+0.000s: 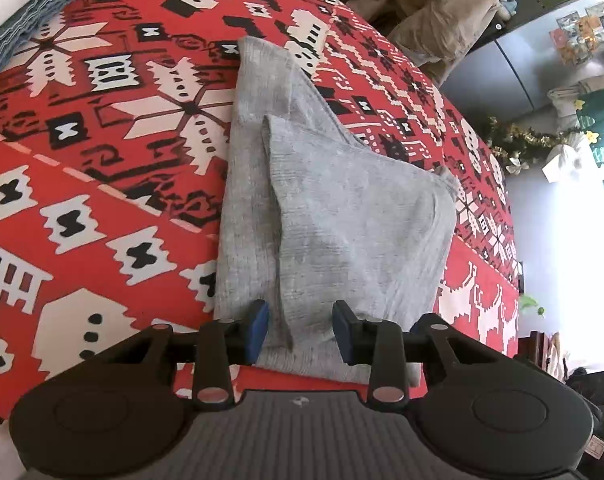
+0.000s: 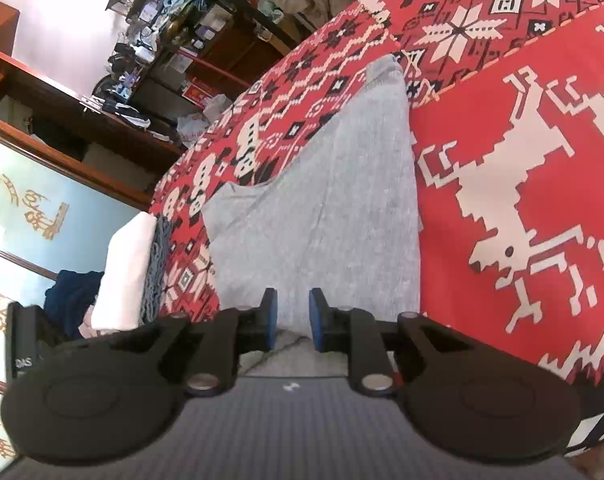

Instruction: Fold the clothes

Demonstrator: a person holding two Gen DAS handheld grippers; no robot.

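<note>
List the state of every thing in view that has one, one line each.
grey garment: lying on the bed, partly folded, one flap doubled over itself, still creased.
left gripper: jaws apart over the garment's near edge, pads not pressing it.
right gripper: jaws narrowly apart, cloth seen in the gap, no clamp visible.
red patterned blanket: spread flat.
blue knit item: folded at the bed's edge.
</note>
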